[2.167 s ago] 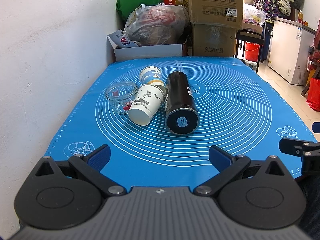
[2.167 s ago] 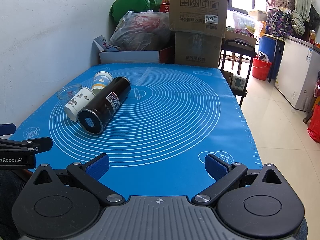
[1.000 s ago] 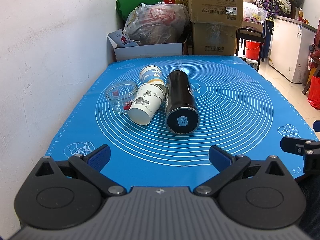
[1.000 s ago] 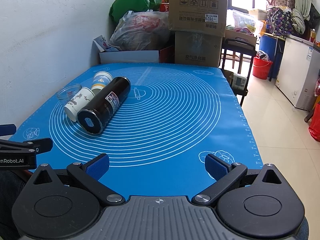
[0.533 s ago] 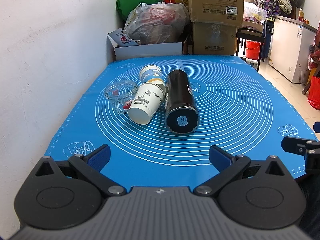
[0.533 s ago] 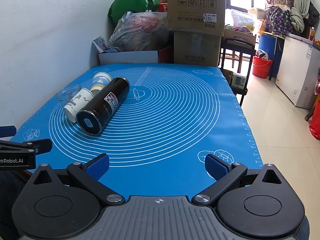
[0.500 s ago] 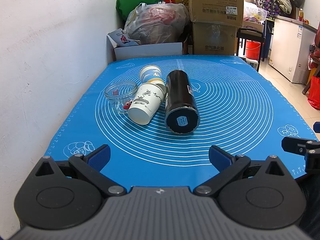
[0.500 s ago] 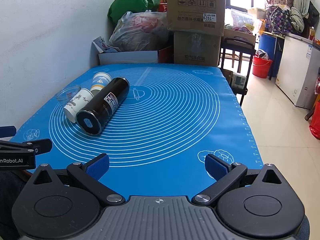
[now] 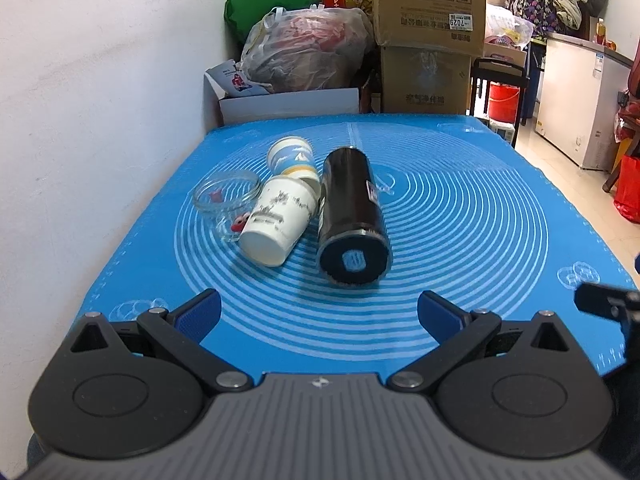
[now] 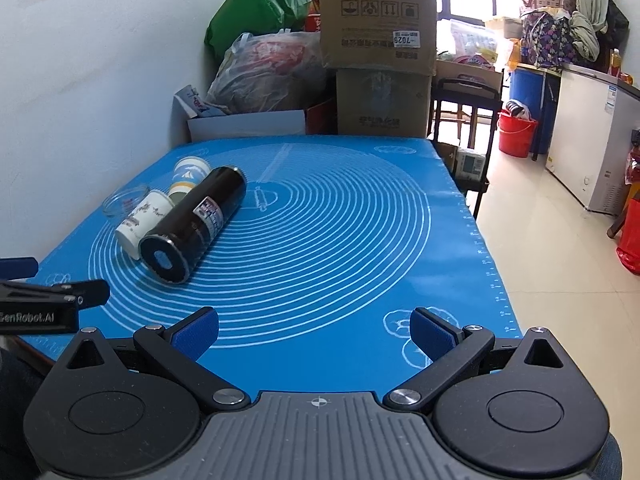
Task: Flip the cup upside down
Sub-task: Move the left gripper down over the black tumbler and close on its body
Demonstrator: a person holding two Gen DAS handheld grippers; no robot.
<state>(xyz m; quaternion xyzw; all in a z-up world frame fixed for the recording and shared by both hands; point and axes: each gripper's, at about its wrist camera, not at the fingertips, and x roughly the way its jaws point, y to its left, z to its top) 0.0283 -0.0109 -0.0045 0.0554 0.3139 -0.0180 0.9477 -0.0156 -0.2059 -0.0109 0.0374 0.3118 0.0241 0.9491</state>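
Since the earlier frames, the left gripper (image 9: 319, 316) has advanced slightly toward the objects: the black cylinder and the paper cups appear marginally larger and lower in the left wrist view, with slight motion blur. The right wrist view has shifted a little, and the objects on the mat hold the same arrangement.

Inventory, largest first:

1. One blue mat (image 10: 340, 240) with white concentric rings covers the tabletop.
2. One black cylindrical bottle (image 9: 352, 216) lies on its side near the left edge of the tabletop, base toward the cameras.
3. Two paper cups. The white cup with grey print (image 9: 278, 220) lies on its side, touching the left flank of the bottle, closed base toward the camera. The blue-and-white cup (image 9: 291, 159) lies beyond it, toward the far edge; its mouth appears to meet the first cup's mouth.
4. One clear glass dish (image 9: 226, 196) stands to the left of the white cup, just beside it, nearest the wall.

Gripper state: the jaws of the left gripper are spread wide, grasping nothing, above the near edge of the tabletop. The jaws of the right gripper (image 10: 314, 330) are likewise released and empty, near the near right corner, well apart from the cups.
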